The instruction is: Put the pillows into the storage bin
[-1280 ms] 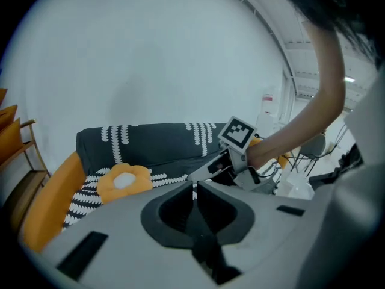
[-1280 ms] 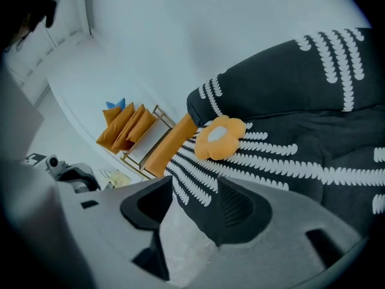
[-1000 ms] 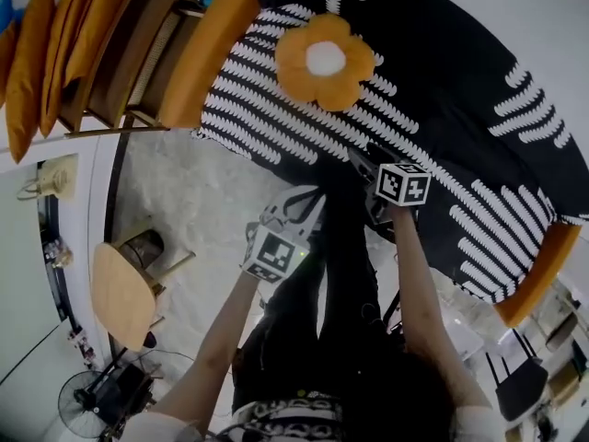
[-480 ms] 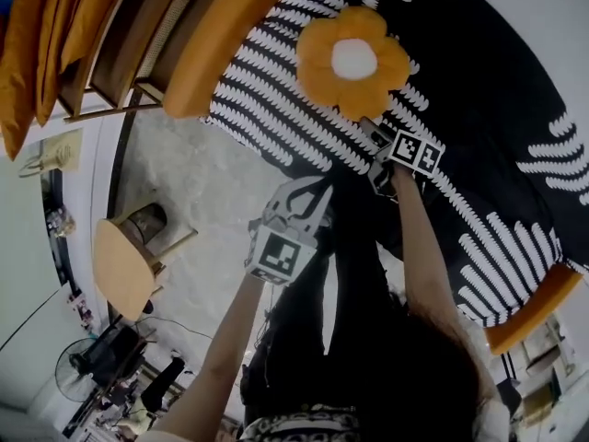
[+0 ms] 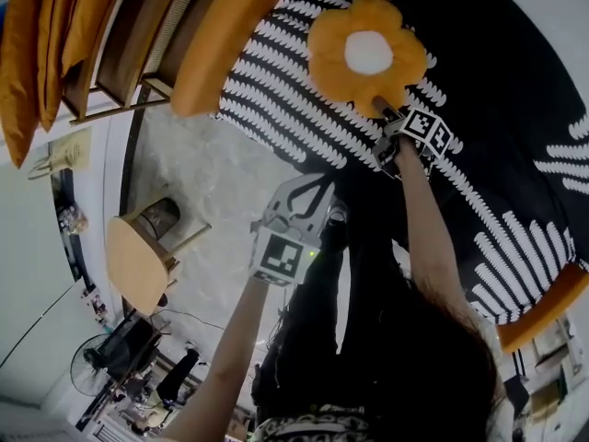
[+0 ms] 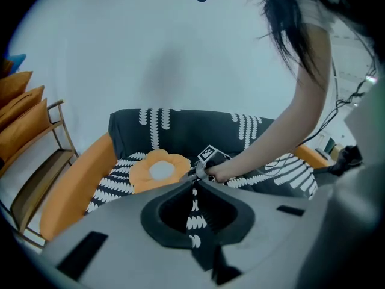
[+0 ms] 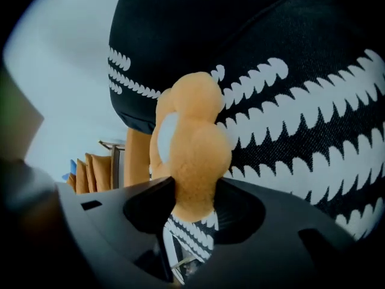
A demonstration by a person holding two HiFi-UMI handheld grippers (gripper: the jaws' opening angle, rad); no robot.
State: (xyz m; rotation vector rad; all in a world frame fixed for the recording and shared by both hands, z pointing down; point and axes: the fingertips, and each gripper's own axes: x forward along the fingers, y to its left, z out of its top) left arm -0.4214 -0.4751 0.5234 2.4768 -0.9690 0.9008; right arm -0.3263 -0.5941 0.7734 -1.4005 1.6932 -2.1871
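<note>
An orange flower-shaped pillow (image 5: 368,53) with a white centre lies on the black sofa (image 5: 515,90) with white leaf print. My right gripper (image 5: 385,110) reaches to its near petal. In the right gripper view the fuzzy petal (image 7: 195,155) sits squeezed between the jaws of the right gripper (image 7: 195,188), which are closing on it. My left gripper (image 5: 302,201) hangs lower, in front of the sofa, with its jaw tips together and nothing in them; in its own view the left gripper (image 6: 196,183) points at the flower pillow (image 6: 157,170). No storage bin is in view.
An orange sofa armrest (image 5: 225,35) borders a wooden rack (image 5: 138,44) that holds several orange cushions (image 5: 23,63). A round wooden side table (image 5: 138,265) and a floor fan (image 5: 101,376) stand on the pale floor at the left. The person's legs are below the grippers.
My right gripper has moved forward to the flower pillow and its jaws now hold a petal between them. The left gripper has stayed about where it was.
</note>
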